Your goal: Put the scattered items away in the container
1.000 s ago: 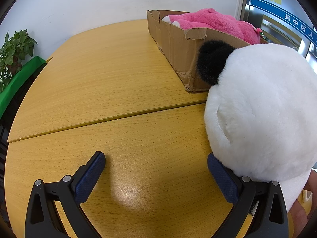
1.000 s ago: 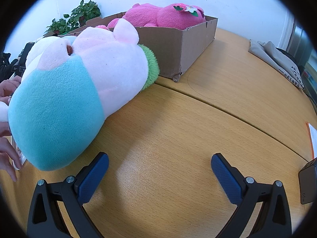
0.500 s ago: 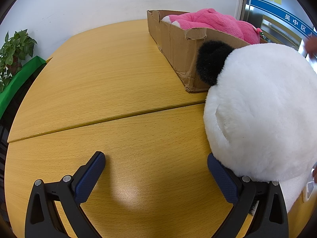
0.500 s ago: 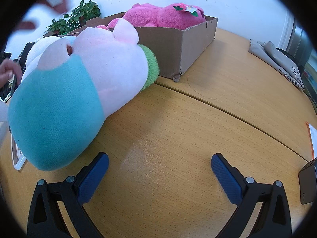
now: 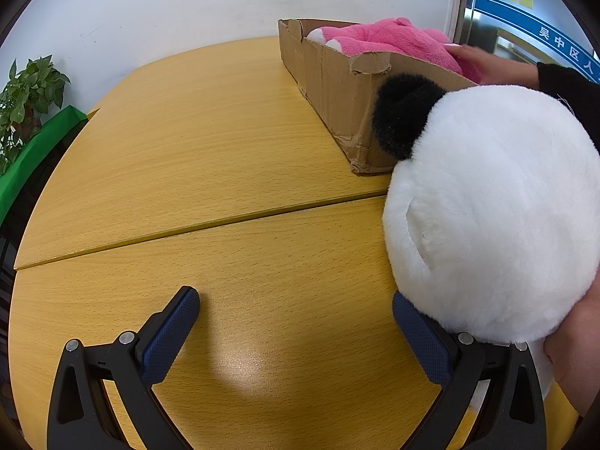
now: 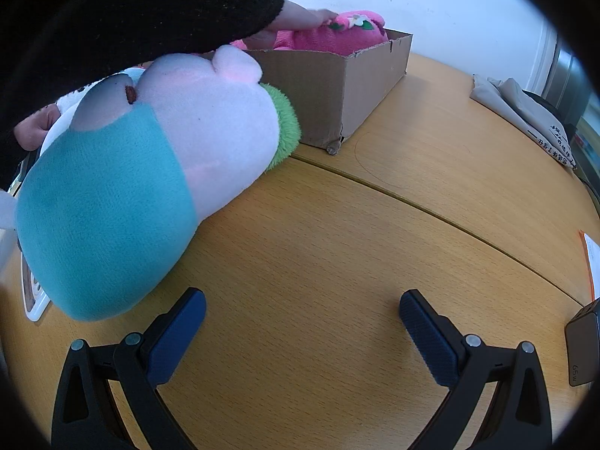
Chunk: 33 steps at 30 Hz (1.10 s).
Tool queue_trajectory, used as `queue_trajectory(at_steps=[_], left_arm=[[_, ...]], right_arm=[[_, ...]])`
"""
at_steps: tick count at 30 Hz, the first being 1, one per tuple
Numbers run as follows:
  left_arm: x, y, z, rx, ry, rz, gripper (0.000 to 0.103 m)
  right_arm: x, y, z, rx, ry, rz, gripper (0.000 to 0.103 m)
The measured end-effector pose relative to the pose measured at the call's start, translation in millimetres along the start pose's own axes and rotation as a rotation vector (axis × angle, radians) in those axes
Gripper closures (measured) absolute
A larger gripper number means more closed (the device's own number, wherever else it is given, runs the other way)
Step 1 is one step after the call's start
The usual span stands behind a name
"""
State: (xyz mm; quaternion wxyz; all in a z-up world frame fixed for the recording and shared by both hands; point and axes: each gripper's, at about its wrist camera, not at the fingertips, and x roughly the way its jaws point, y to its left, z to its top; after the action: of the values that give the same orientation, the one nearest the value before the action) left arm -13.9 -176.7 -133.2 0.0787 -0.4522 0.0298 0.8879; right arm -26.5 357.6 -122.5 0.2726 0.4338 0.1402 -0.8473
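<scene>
A cardboard box [image 5: 337, 86] stands at the back of the wooden table [image 5: 210, 150] and holds a pink plush [image 5: 390, 39]. The box [image 6: 360, 82] and the pink plush [image 6: 337, 33] also show in the right wrist view. A white panda plush [image 5: 495, 210] with a black ear lies in front of the box, against the right finger of my left gripper [image 5: 296, 322], which is open and empty. A pink, teal and green plush [image 6: 157, 172] lies left of my right gripper [image 6: 302, 322], which is open and empty.
A person's bare hand [image 5: 487, 63] in a black sleeve reaches over the plush toys onto the pink plush [image 6: 300, 18]. A potted plant [image 5: 26, 101] stands at the far left. Grey cloth [image 6: 525, 112] and a dark device [image 6: 581, 341] lie at the right.
A bare hand in a black sleeve has reached across from the near side and now rests on the pink plush in the box. Both grippers have stayed still.
</scene>
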Motion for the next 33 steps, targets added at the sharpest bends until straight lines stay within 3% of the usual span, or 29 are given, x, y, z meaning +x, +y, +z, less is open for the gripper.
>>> queue_trajectory(at_steps=[33], left_arm=[[-3.7,1.1,-5.0,0.001,0.0,0.0,0.0]], right_arm=[[0.9,1.2,-0.9,0.0,-0.001,-0.001,0.0]])
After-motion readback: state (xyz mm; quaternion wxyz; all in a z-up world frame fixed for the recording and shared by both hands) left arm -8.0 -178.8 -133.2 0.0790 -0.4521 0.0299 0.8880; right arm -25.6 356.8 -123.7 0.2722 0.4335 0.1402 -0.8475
